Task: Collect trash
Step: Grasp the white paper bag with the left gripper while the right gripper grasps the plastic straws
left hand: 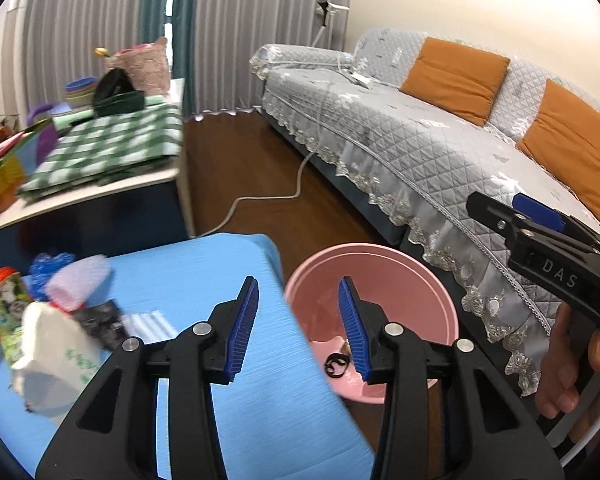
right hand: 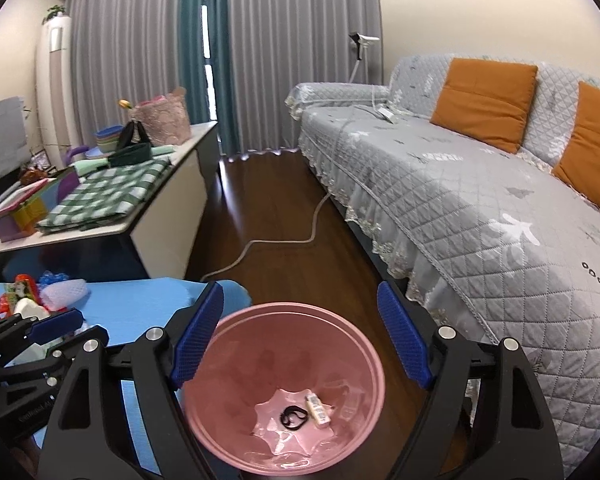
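Item: pink basin [right hand: 292, 392], on the floor just beside the blue worktop [left hand: 204, 264], receiving vessel. Contents visible from the right wrist view: black elastic band [right hand: 294, 417] and small white wrapper [right hand: 318, 407], touching or nearly so, at the basin's bottom.

Item: trash pile [left hand: 56, 320], on the worktop's far-left part. Components: white plastic bag with green print [left hand: 56, 352], nearest; green printed packet [left hand: 8, 312] and red wrapper beyond it; lilac quilted piece [left hand: 78, 284]; blue crinkled wrapper [left hand: 50, 266]; dark wrapper [left hand: 100, 322] and clear striped sachet [left hand: 148, 322], lying flat toward the worktop's middle.

Item: left gripper [left hand: 298, 328]. Fingers spread wide, holding nothing; poised over the worktop edge, one finger above the blue surface, the other above the basin.

Item: right gripper [right hand: 300, 340]. Fingers spread wide, holding nothing; straddling the basin's rim from above.

Governing relation, judged: pile at roughly 9 to 10 o'clock from the left fingers, near but not touching; well apart from the right fingers, at about 9 o'clock past the left gripper. Left gripper nearer, hence the likely picker. Sachet and dark wrapper closest; long axis of the sachet roughly 3-to-9 o'clock, though blurred. Basin at 3 o'clock of the pile for the drop.
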A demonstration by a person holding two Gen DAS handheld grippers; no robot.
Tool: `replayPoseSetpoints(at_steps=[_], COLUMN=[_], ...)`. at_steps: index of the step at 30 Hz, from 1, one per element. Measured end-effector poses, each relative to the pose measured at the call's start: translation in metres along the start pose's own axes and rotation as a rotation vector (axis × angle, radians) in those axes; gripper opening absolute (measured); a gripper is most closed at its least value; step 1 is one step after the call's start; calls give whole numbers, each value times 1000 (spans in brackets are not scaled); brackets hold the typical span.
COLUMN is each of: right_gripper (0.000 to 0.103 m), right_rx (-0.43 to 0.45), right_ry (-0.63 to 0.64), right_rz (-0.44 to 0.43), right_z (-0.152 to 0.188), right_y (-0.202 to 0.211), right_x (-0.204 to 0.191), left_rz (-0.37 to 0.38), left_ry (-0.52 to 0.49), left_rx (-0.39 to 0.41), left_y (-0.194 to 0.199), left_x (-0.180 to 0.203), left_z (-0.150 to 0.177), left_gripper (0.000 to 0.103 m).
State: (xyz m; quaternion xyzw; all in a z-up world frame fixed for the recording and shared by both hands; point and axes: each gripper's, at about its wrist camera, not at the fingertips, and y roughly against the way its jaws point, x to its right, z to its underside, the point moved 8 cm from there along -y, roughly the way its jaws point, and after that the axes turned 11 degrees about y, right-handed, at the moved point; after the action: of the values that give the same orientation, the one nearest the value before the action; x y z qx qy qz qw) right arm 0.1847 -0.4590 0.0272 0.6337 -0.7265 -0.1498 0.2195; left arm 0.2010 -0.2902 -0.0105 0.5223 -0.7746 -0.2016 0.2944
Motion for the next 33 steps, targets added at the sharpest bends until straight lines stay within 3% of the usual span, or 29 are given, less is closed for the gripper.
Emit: replayPoseSetpoints(at_steps=[5,14,19,23,28,33], right_gripper=[76,56,54,50,48,48], right_rx=[22,40,40,15,-26,-74], right_ry=[30,29,24,44,48,90], right_rz=[-45,-166,-236,-287,-330,-348], right_z=[-5,-10,-10,-1,11,27], right_y=[14,32,34,28,10,-13], right_x=[-27,-76,-109,-137,-163,-190], left_rz=[-32,-77,-107,-134,-162,-173], left_ry=[28,55,75,26,113,186], left_rx=[29,78,80,56,84,57], left_y=[28,77,100,106,106,89], left_x=[-29,-80,-118,-141,-181,-203], left_z=[-2,-1,2,7,10,20], left_gripper=[41,41,41,41,41,41])
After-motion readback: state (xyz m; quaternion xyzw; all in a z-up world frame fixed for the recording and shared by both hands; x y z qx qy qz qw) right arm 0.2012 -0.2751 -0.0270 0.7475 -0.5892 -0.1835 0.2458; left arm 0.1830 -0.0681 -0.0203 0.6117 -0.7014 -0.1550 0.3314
